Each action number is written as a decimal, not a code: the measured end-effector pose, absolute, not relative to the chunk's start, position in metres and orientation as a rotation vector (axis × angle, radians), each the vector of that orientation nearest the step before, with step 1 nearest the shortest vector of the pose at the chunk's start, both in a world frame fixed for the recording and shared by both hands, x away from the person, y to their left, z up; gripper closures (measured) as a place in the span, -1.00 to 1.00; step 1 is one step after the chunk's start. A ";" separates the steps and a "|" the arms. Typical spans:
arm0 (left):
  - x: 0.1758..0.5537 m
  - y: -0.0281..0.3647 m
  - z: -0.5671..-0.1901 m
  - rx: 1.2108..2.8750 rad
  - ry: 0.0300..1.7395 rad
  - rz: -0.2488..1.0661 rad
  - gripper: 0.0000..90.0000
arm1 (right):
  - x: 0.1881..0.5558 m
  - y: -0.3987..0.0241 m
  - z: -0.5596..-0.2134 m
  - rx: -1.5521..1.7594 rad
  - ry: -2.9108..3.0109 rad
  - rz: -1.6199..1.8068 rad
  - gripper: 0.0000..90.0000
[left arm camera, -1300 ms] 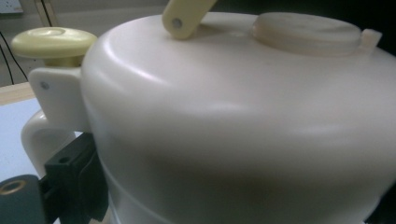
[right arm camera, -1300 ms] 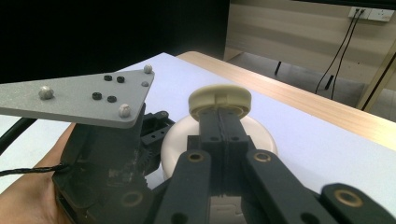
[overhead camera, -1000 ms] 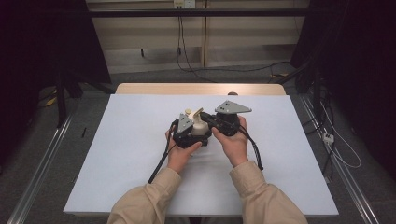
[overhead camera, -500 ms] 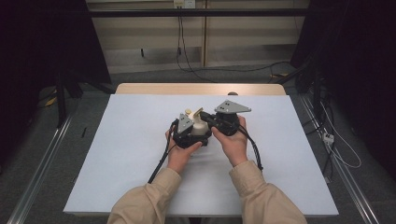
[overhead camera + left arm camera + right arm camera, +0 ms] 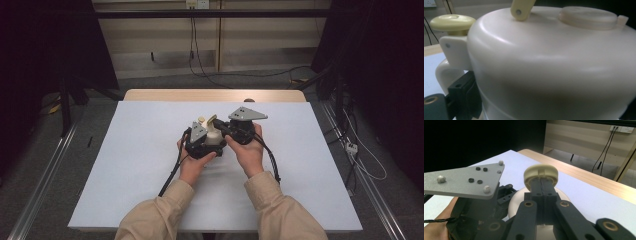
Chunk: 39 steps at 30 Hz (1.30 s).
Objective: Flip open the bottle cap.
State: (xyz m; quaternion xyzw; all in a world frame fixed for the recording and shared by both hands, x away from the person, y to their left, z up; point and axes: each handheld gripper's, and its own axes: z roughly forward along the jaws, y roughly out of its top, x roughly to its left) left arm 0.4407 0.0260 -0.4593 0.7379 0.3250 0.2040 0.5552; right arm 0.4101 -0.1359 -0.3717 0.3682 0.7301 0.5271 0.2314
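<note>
No change from a second ago: both hands, both tongs, cream container (image 5: 214,136) in same spot. Container at table centre, between left tongs (image 5: 199,140) and right tongs (image 5: 226,131). Right tongs' jaws closed, tips against round cream cap (image 5: 541,174). Left tongs pressed close to container wall (image 5: 554,65); open or closed: cannot tell. White sheet (image 5: 130,150) covers table, bare wood strip (image 5: 210,95) at far edge. Dark room, floor cables (image 5: 365,165). Sheet free on all sides.
</note>
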 end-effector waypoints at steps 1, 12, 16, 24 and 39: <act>0.441 0.026 -0.459 1.745 0.768 0.483 -0.88 | 0.410 -0.136 -0.372 1.014 2.005 1.449 1.00; 0.441 0.026 -0.459 1.743 0.766 0.486 -0.88 | 0.413 -0.134 -0.371 1.009 2.004 1.448 1.00; 0.441 0.026 -0.459 1.743 0.766 0.487 -0.88 | 0.414 -0.134 -0.372 1.013 2.003 1.445 1.00; 0.441 0.026 -0.460 1.742 0.764 0.484 -0.88 | 0.415 -0.133 -0.373 1.013 2.002 1.446 1.00; 0.441 0.026 -0.460 1.742 0.765 0.488 -0.88 | 0.418 -0.132 -0.375 1.023 1.998 1.450 1.00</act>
